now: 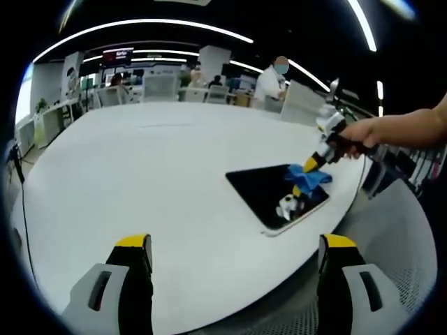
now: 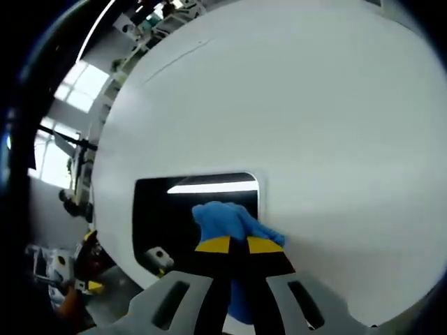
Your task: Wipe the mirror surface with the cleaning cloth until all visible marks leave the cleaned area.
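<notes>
Your right gripper (image 2: 232, 246) sits nearest the lens, bottom centre of the right gripper view, jaws pinched together on the blue cleaning cloth (image 2: 227, 218). That cloth is pressed onto the mirror (image 2: 160, 209), near its right edge in this frame. The mirror is a dark rectangle flat on the white table (image 2: 314, 105), and most of its glass runs left of the cloth, so the wipe should go leftward along the long side. No marks can be made out on the dark glass; only reflections show.

In the left gripper view your left gripper (image 1: 234, 255) is at the bottom with jaws wide apart, holding nothing, over bare table (image 1: 154, 174). The mirror (image 1: 269, 194) lies right of centre, near the table edge, long axis running diagonally from upper left to lower right. The right gripper (image 1: 312, 164) comes in from the right with the cloth (image 1: 311, 174) on the mirror's upper right corner. Right gripper is clearly nearer; the left is well apart. Nothing blocks the glass. People and office desks (image 1: 167, 87) sit far back at top.
</notes>
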### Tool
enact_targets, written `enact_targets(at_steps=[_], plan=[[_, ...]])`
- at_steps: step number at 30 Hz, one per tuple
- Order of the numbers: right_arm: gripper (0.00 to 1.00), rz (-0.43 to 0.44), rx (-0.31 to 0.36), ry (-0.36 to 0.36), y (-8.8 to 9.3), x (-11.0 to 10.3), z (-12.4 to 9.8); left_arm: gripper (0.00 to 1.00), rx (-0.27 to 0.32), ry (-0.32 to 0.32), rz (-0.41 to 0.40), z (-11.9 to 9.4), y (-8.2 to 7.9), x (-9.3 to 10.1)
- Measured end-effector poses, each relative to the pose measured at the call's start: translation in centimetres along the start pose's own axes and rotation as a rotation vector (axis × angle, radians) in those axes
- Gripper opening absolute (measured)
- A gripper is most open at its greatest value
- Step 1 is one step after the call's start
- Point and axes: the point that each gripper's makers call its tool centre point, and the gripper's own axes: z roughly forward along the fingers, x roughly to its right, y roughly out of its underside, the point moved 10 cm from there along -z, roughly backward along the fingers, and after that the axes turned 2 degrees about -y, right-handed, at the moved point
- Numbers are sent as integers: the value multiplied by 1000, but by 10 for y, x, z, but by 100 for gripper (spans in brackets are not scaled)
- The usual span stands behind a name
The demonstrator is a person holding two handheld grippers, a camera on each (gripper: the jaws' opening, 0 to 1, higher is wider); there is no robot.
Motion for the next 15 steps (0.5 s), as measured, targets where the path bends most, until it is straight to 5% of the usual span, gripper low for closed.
enact_targets(at_steps=[15], plan=[[1,-8,48,13,5,-1,-1,99,-4,-11,-3,0,0,0]])
